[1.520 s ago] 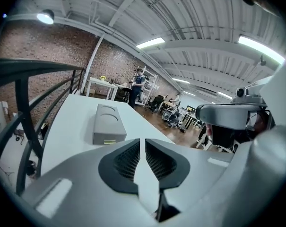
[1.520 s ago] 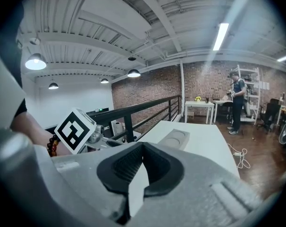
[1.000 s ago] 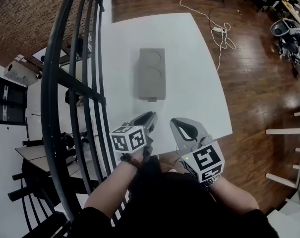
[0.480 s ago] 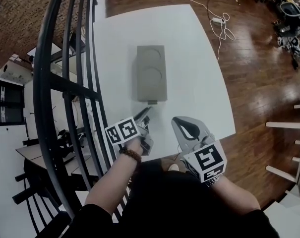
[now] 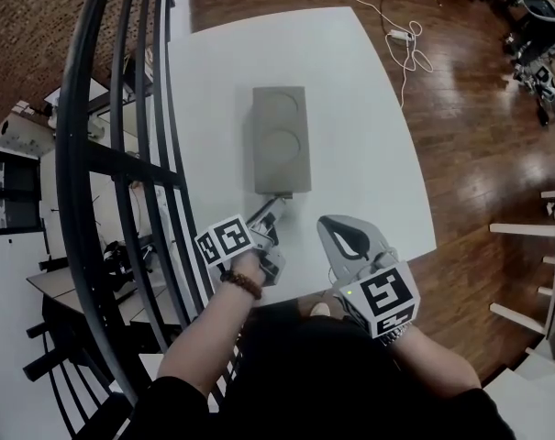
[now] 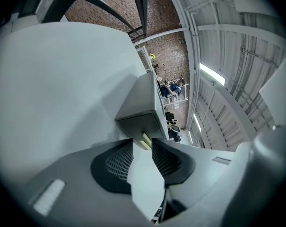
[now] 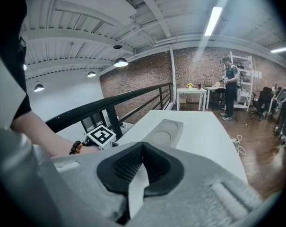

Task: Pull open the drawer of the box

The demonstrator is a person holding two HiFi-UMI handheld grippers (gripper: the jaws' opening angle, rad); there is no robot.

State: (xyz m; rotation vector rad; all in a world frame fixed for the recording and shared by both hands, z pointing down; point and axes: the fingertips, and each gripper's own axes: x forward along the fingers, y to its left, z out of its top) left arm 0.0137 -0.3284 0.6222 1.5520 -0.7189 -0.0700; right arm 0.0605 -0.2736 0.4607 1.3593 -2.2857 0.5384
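Left gripper (image 5: 274,206), jaws just opened wide around the pale six-o'clock drawer tab (image 6: 145,139), should pinch it; grey rectangular box (image 5: 282,140) seems stiff, light.

No readable text, no labels, no numbers

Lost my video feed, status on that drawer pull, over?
Left gripper open, jaws just been opening, tips at drawer handle, nothing gripped. Right gripper shut, empty. Drawer of gray box closed. Path clear.
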